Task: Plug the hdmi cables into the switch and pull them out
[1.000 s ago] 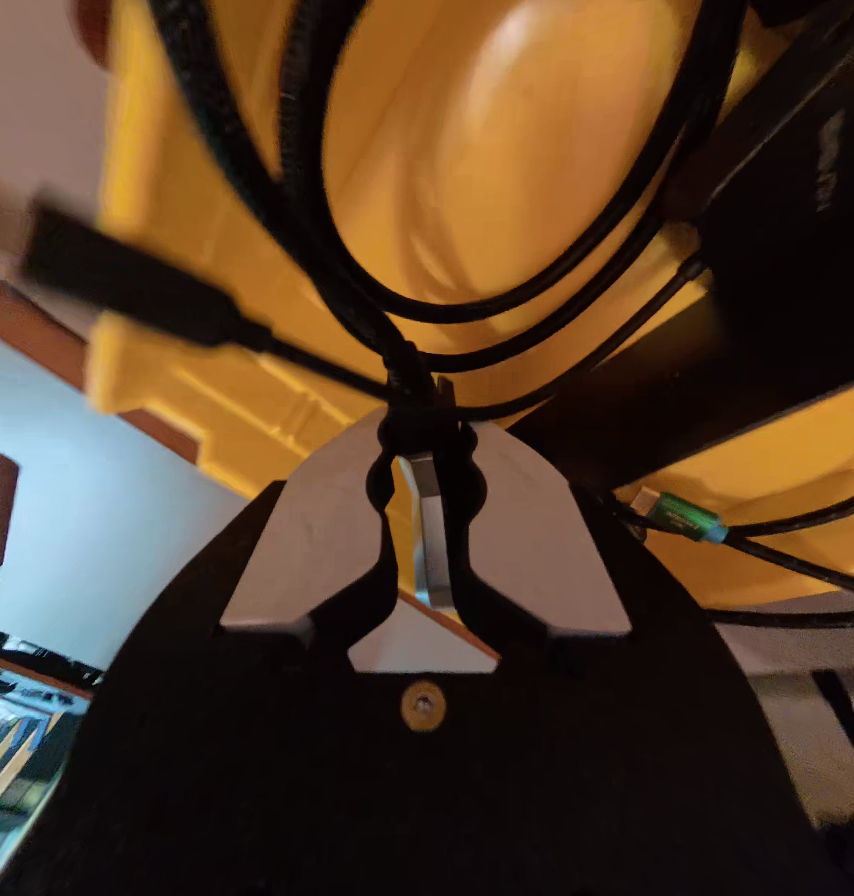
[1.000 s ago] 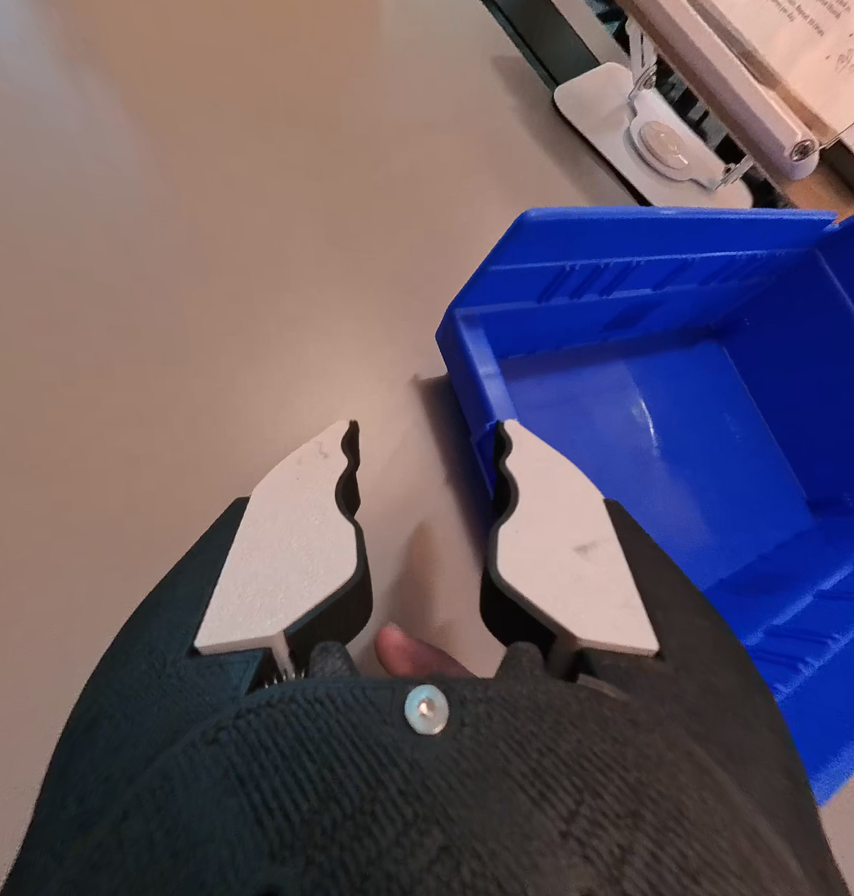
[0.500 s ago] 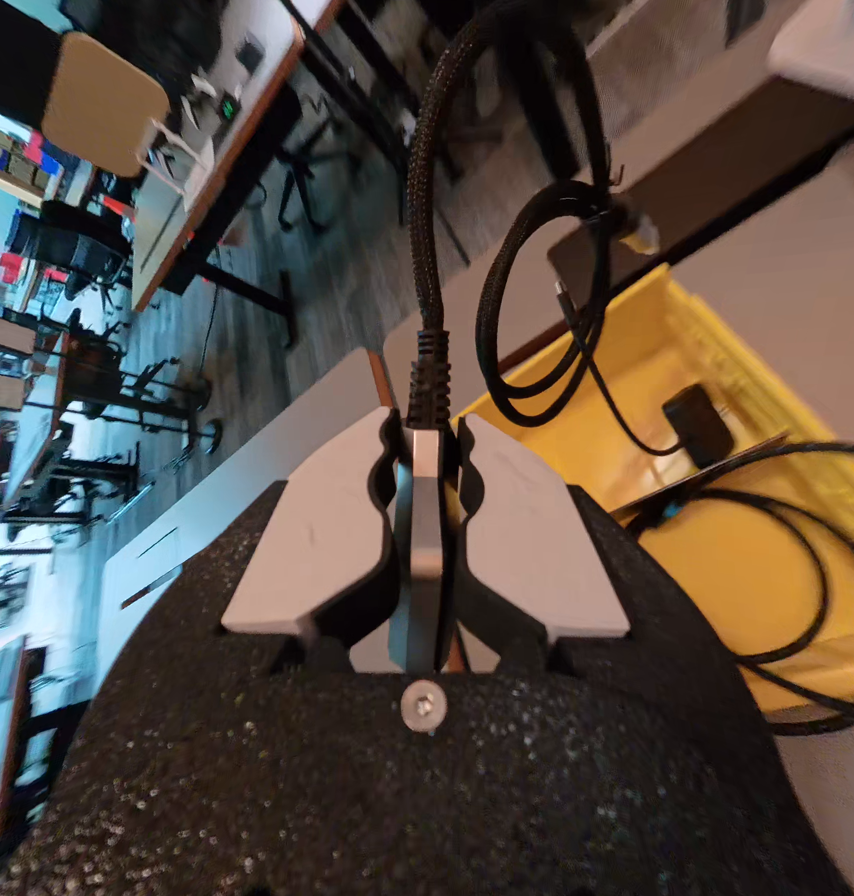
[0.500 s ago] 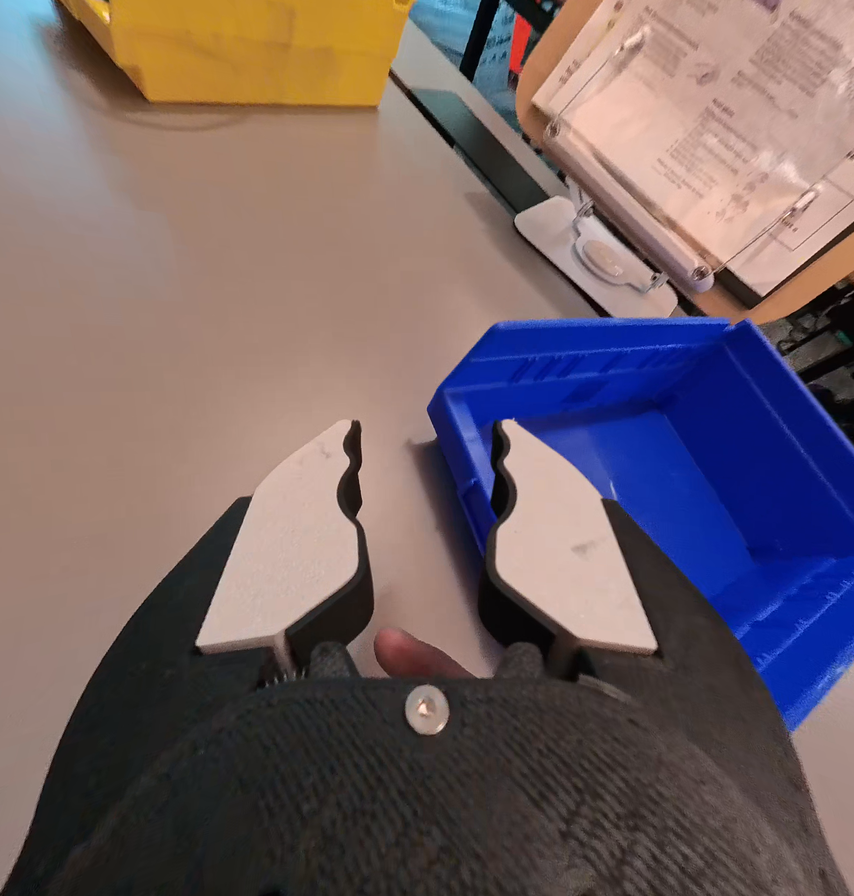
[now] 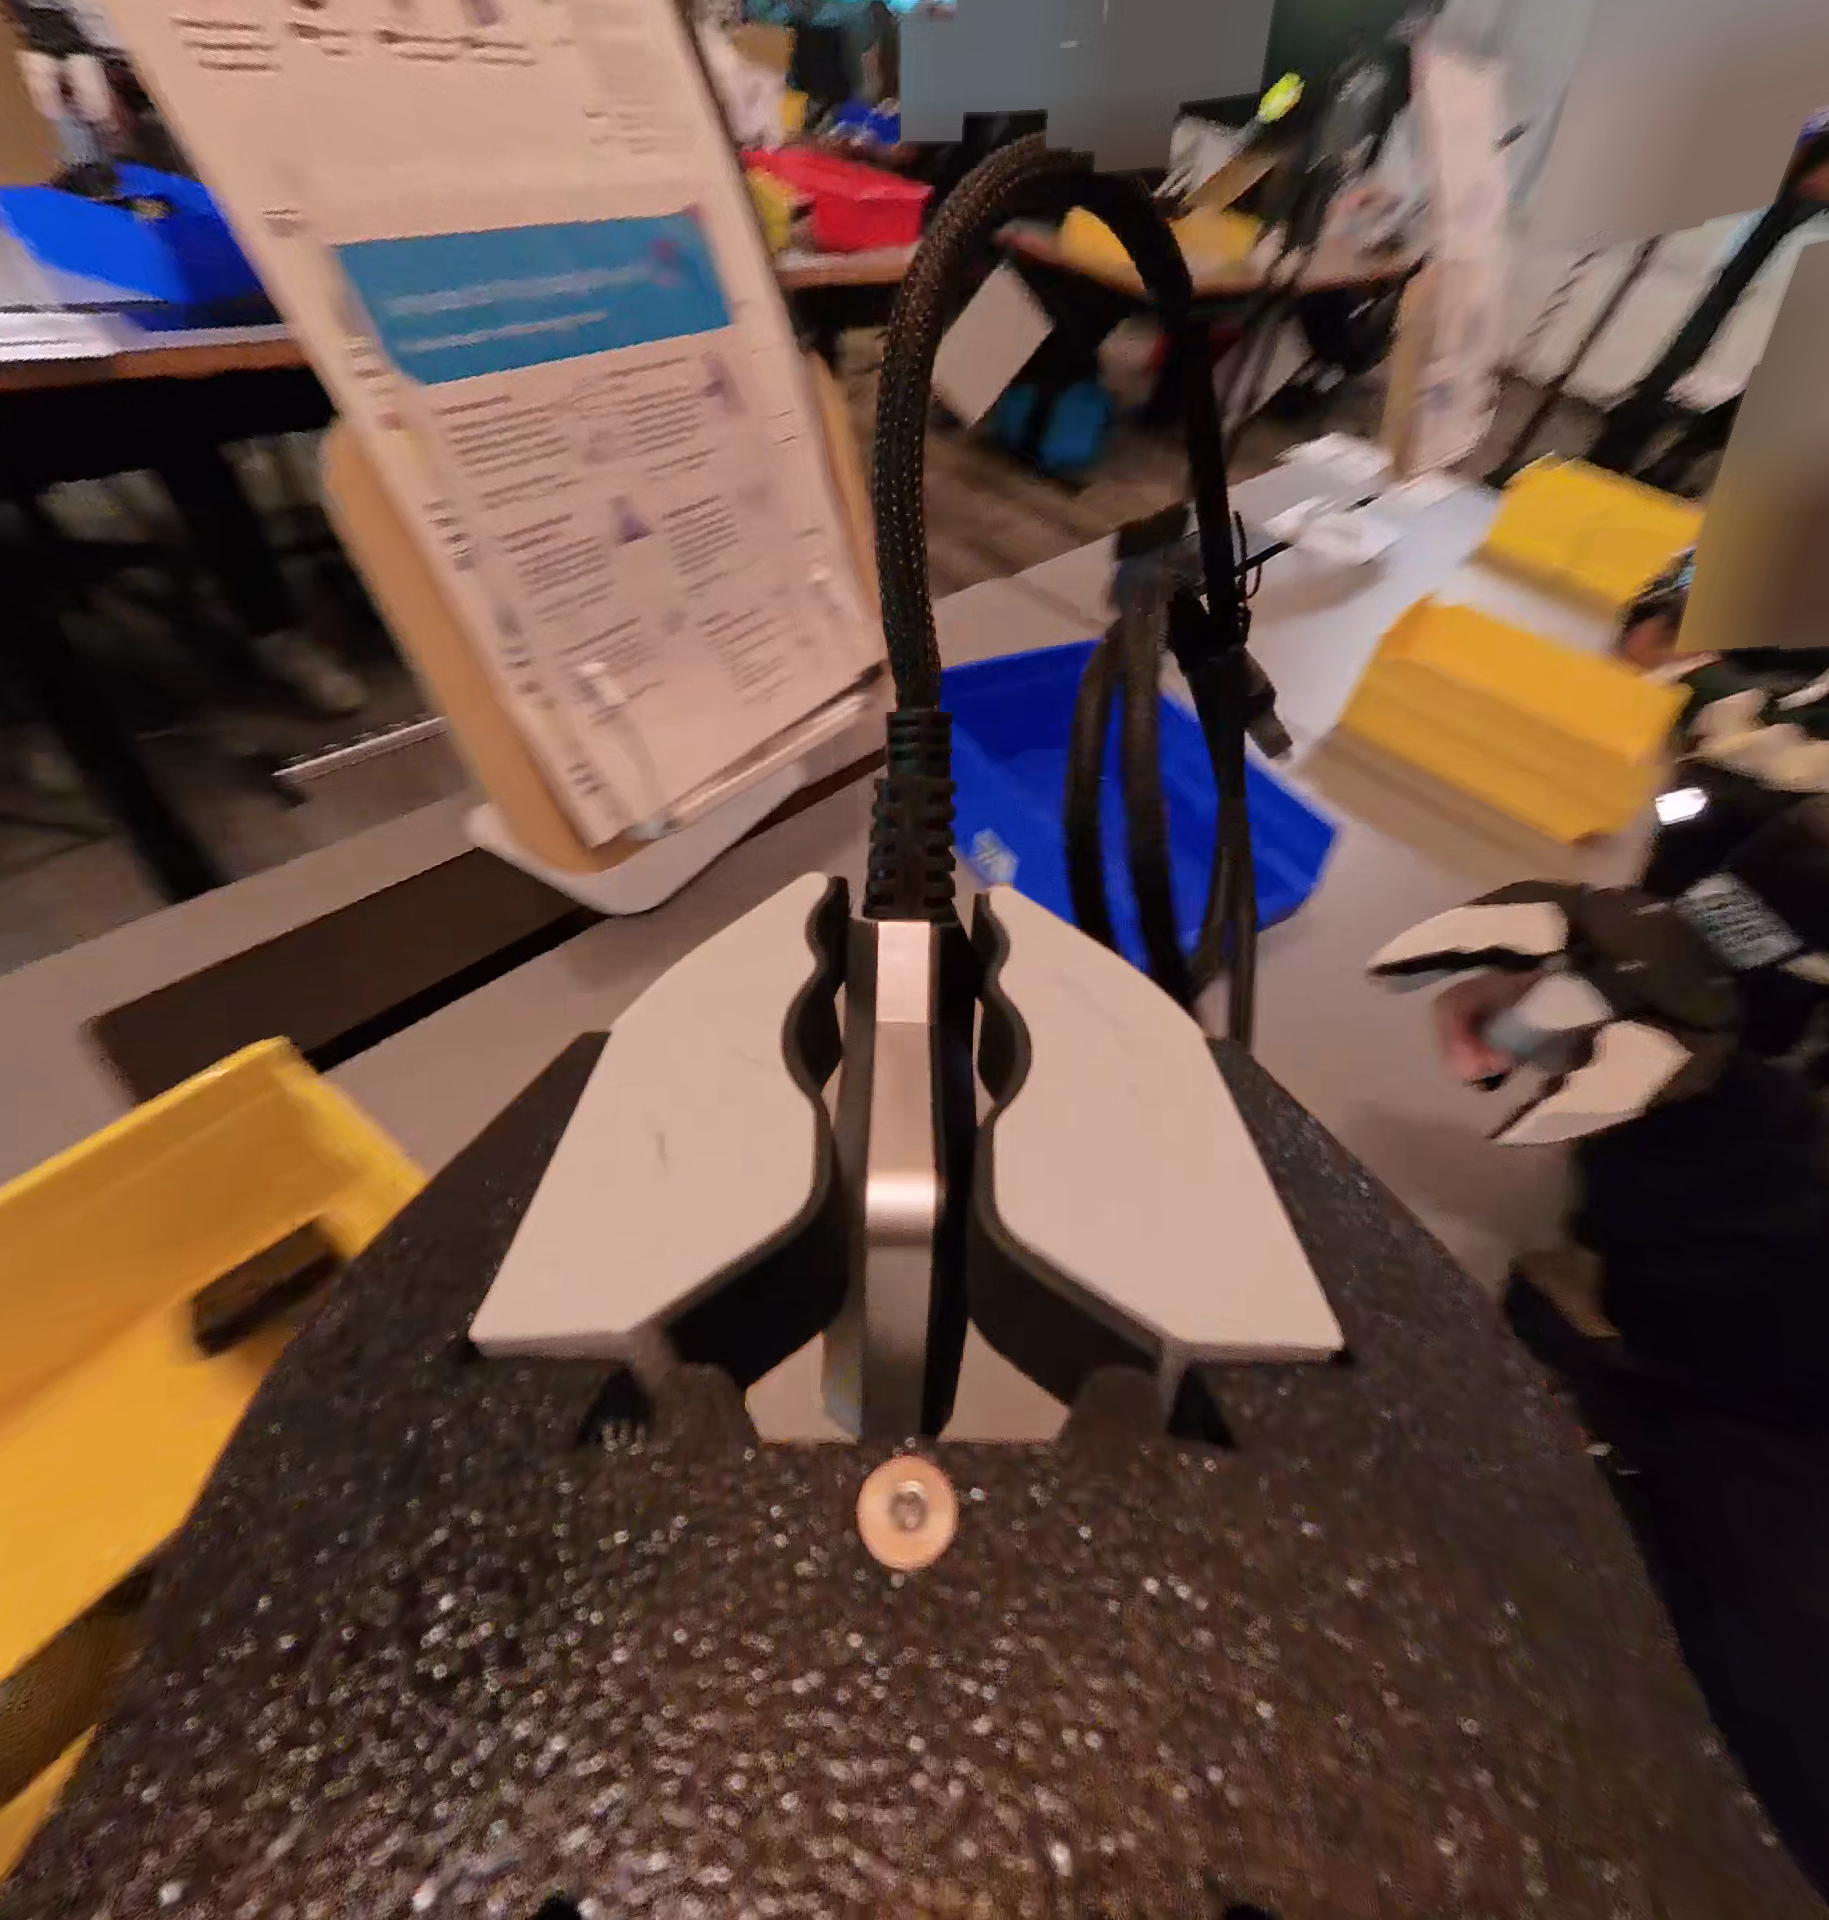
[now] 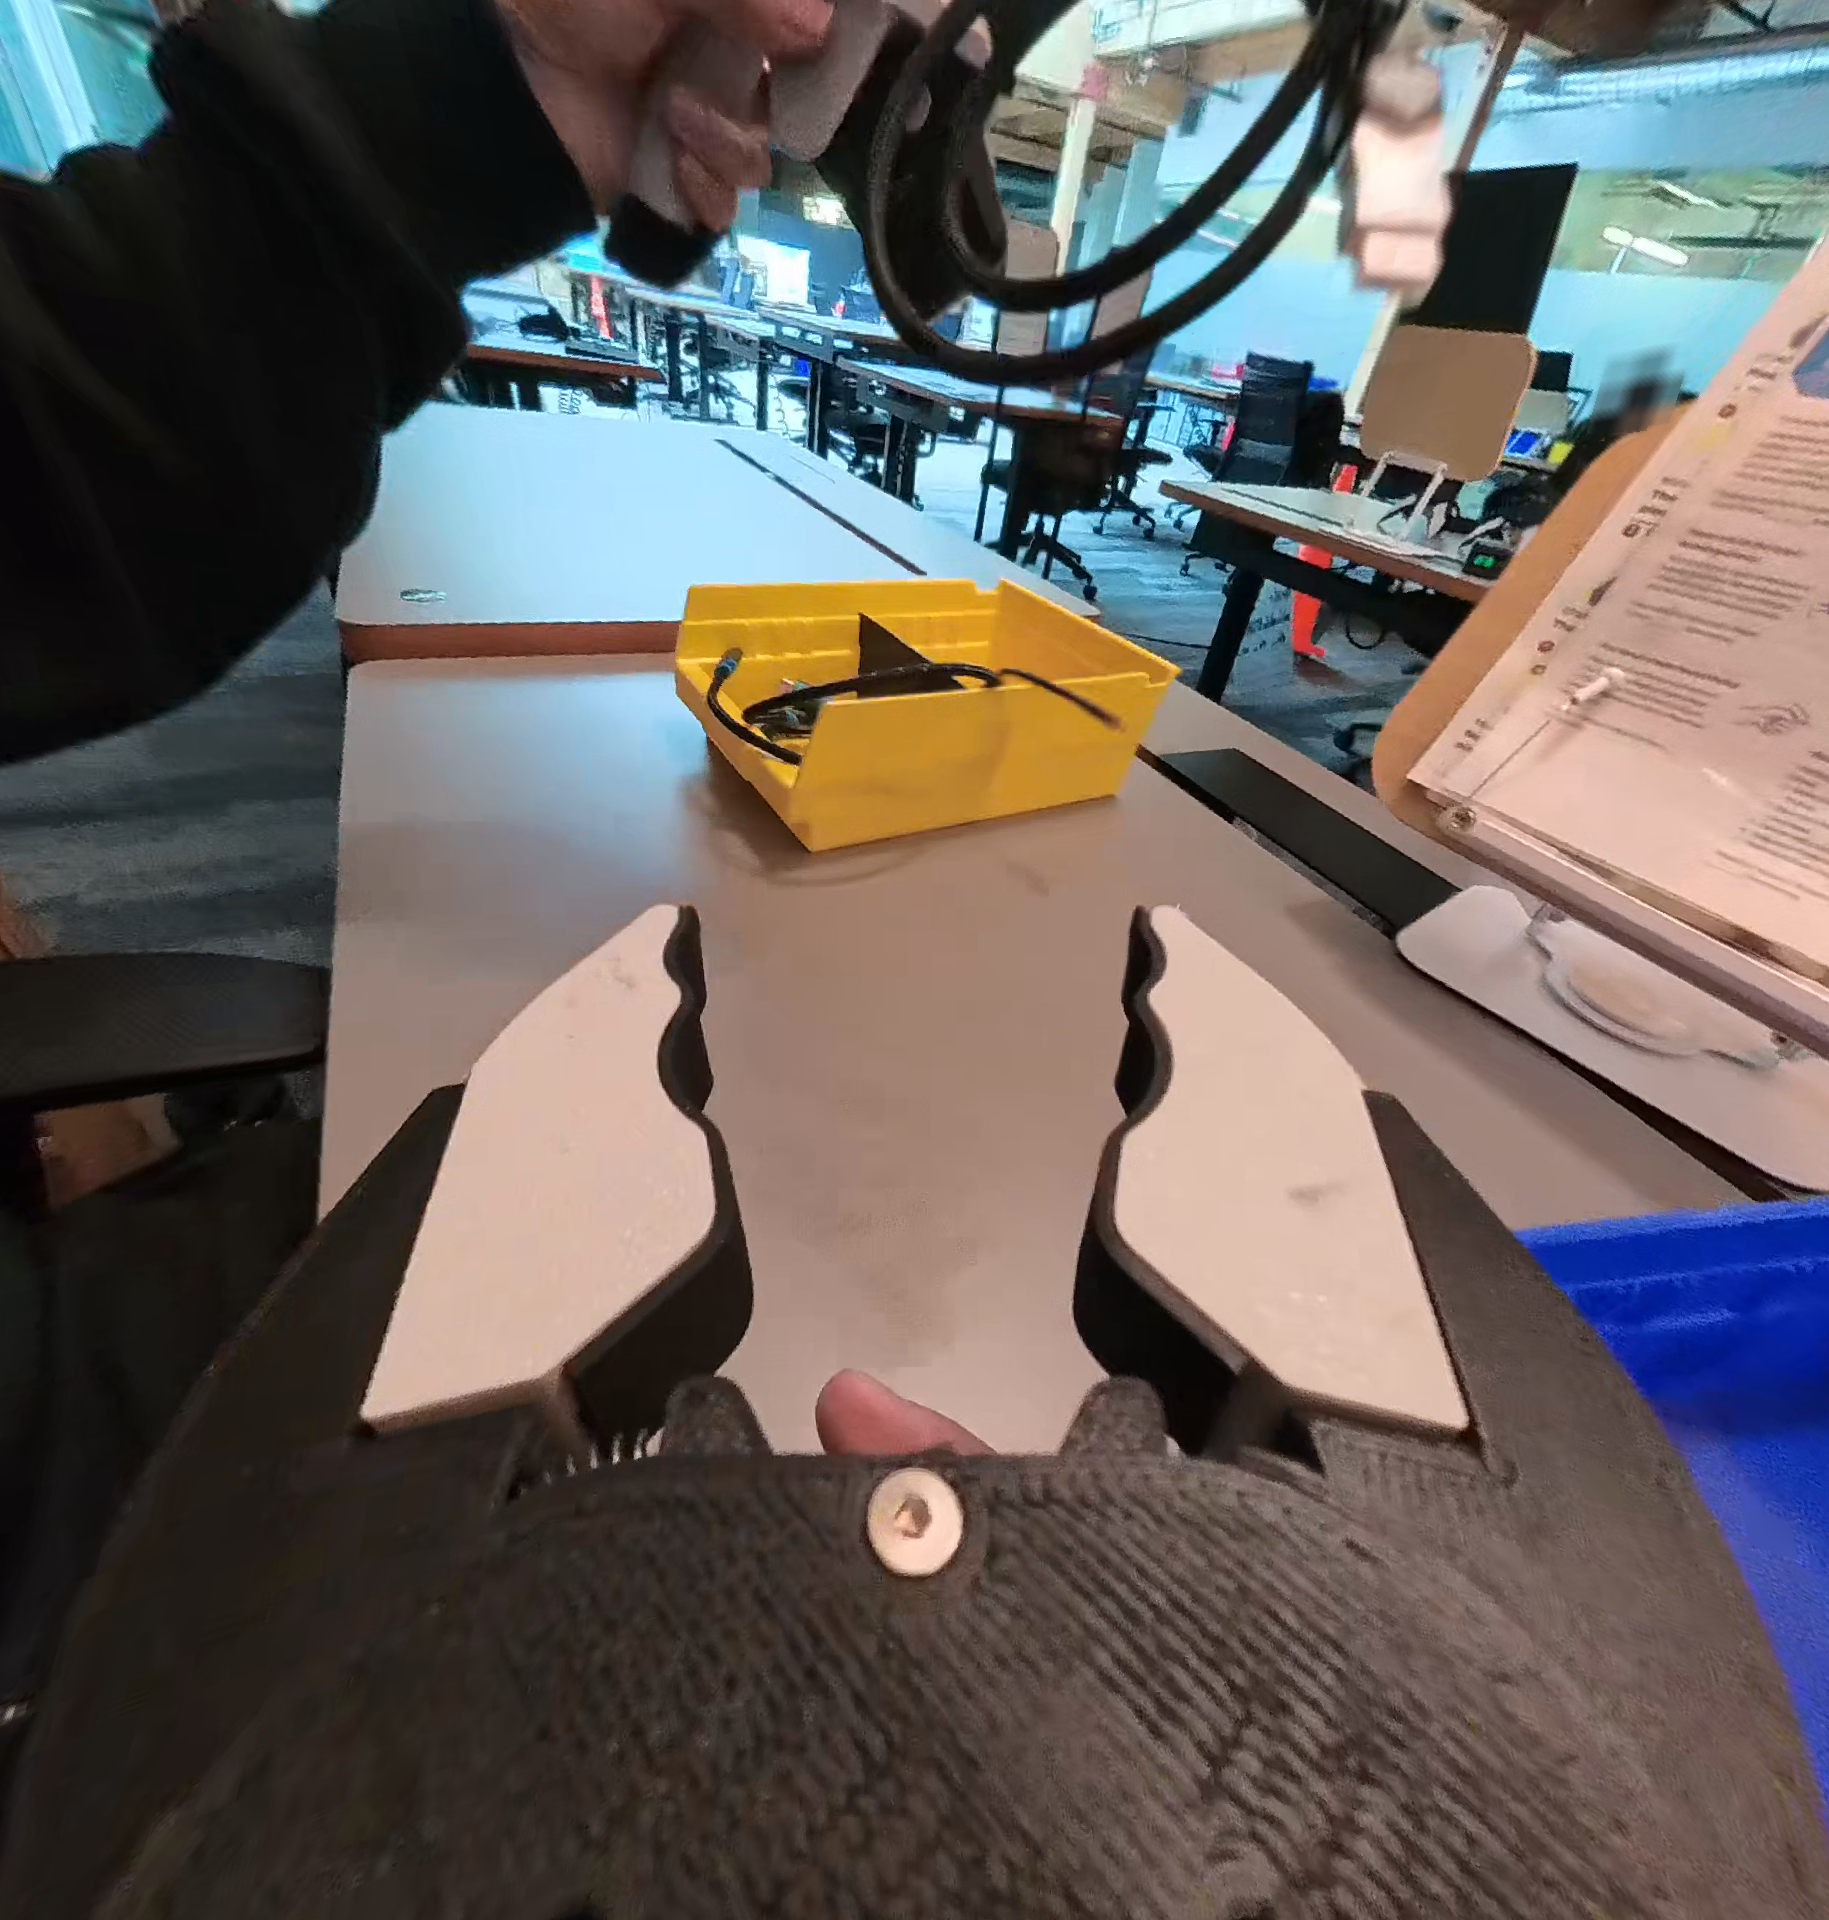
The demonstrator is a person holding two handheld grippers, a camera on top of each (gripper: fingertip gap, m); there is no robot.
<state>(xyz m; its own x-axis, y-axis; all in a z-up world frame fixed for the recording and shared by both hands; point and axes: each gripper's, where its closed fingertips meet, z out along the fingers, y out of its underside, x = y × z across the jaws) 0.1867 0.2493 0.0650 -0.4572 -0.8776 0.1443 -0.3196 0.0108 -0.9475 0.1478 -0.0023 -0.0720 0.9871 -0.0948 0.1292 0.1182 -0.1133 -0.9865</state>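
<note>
My left gripper [image 5: 908,904] is shut on the silver plug [image 5: 902,1091] of a black braided HDMI cable [image 5: 905,468]. The cable arcs up from the plug and hangs down in a tied coil [image 5: 1149,790] in the air above the table. In the right wrist view the same cable loop [image 6: 1045,291] hangs from the raised left hand at the top. My right gripper [image 6: 915,925] is open wide and empty, low over the grey table [image 6: 536,810]. It also shows in the left wrist view [image 5: 1440,1049] at the right. I cannot make out a switch.
A yellow bin [image 6: 951,769] with thin black cables [image 6: 858,691] and a dark flat piece sits mid-table; its corner shows in the left wrist view [image 5: 110,1247]. A blue bin [image 6: 1741,1351] [image 5: 1294,842] is by my right gripper. A document stand [image 6: 1720,665] is on the right.
My left gripper lifted the cable out of the yellow bin and swung towards the blue bin. My right gripper opened wider and turned from the blue bin to face the yellow bin.
</note>
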